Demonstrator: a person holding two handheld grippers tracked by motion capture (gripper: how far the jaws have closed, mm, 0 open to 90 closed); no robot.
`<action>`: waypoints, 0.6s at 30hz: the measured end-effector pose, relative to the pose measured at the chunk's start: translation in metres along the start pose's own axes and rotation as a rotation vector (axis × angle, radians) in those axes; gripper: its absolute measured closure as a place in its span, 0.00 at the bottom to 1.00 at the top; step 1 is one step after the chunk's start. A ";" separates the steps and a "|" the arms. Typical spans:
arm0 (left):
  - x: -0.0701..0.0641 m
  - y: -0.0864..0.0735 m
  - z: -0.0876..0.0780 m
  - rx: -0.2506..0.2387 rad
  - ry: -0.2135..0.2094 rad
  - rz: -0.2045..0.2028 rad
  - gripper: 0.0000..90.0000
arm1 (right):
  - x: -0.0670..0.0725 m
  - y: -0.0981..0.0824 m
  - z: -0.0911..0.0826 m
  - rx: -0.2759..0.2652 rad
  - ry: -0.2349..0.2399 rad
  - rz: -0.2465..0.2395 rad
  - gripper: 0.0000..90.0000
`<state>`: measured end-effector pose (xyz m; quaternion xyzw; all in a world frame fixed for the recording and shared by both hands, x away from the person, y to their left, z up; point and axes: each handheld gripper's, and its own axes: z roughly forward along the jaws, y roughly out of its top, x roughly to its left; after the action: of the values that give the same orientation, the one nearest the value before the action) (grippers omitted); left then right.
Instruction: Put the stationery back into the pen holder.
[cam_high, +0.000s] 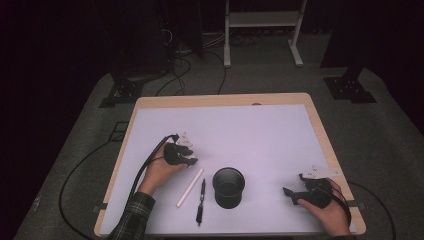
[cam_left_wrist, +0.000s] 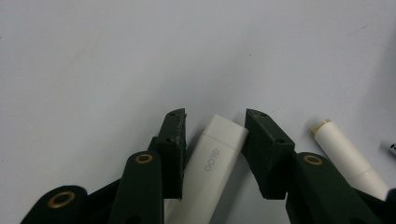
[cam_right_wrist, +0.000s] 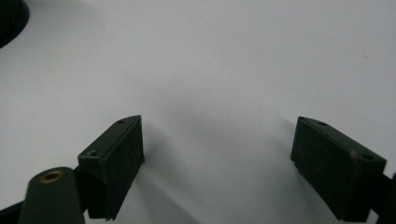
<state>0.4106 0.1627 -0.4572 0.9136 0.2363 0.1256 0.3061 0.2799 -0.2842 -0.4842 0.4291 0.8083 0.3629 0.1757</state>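
My left gripper (cam_left_wrist: 215, 135) points down at the white mat with a short white stick (cam_left_wrist: 217, 161), marked GLOO, lying slanted between its jaws. The right pad (cam_left_wrist: 261, 149) is at the stick's corner. A thin gap shows beside the left pad (cam_left_wrist: 175, 144), so the jaws are open around the stick. A long white pen (cam_left_wrist: 348, 158) lies just to the right; in the high view this white pen (cam_high: 190, 187) lies beside the left gripper (cam_high: 184, 156). My right gripper (cam_right_wrist: 217, 154) rests low over bare mat, open wide and empty; in the high view the right gripper (cam_high: 300, 186) is at the front right.
A black pen (cam_high: 201, 200) lies next to the white pen. A black mesh cup (cam_high: 228, 186) stands upright between the two hands, and its edge shows as a dark cup (cam_right_wrist: 11, 18) in the right gripper view. The white mat (cam_high: 240, 130) covers the wooden table.
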 end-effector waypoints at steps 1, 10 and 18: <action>0.000 0.000 0.000 0.002 -0.002 -0.001 0.67 | 0.000 0.000 0.000 0.000 0.000 0.000 0.18; 0.001 0.000 0.000 0.007 -0.025 -0.020 0.74 | 0.000 0.000 0.000 0.000 0.000 0.000 0.18; 0.001 0.000 -0.001 0.018 -0.029 -0.076 0.78 | 0.000 0.000 0.000 0.000 0.000 0.001 0.18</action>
<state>0.4109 0.1635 -0.4564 0.9084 0.2674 0.0988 0.3059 0.2799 -0.2843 -0.4842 0.4293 0.8082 0.3631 0.1754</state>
